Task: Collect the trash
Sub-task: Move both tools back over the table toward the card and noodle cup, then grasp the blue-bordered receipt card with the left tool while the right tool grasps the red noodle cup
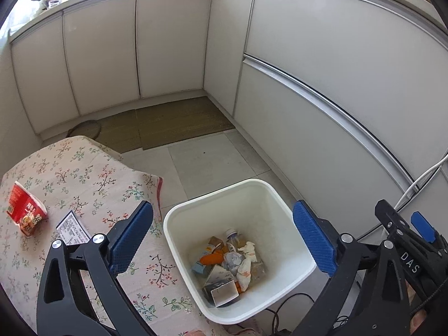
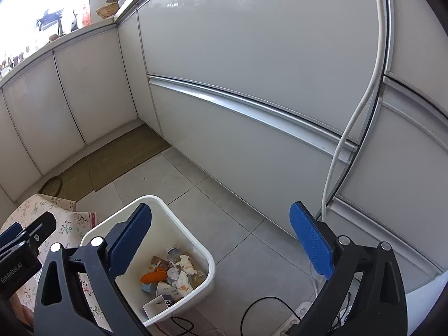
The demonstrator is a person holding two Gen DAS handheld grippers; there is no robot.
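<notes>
Both tools hang over the white square plastic bin point(image 1: 282, 196) on the grey tiled floor, and both are spread wide with nothing between their blue pads. The left gripper point(image 1: 224, 240) looks straight down into the bin, where crumpled white tissue point(image 1: 246, 263), an orange wrapper point(image 1: 211, 258), a clear plastic bottle point(image 1: 233, 236) and small cartons lie heaped.

Only the left view shows the flowered tablecloth point(image 1: 92, 173) with rubbish on it: a red crumpled snack packet point(image 1: 25, 212) at the far left, its Chinese print too small to read, and a white printed label card point(image 1: 72, 228) just right of it.

The right gripper point(image 2: 221, 240) alone shows the white cable point(image 2: 361, 106) hanging down the cabinet front. "DAS" point(image 1: 410, 263) reads on the right tool's body, and "GenRobot.AI" point(image 2: 11, 273) on the left's.
</notes>
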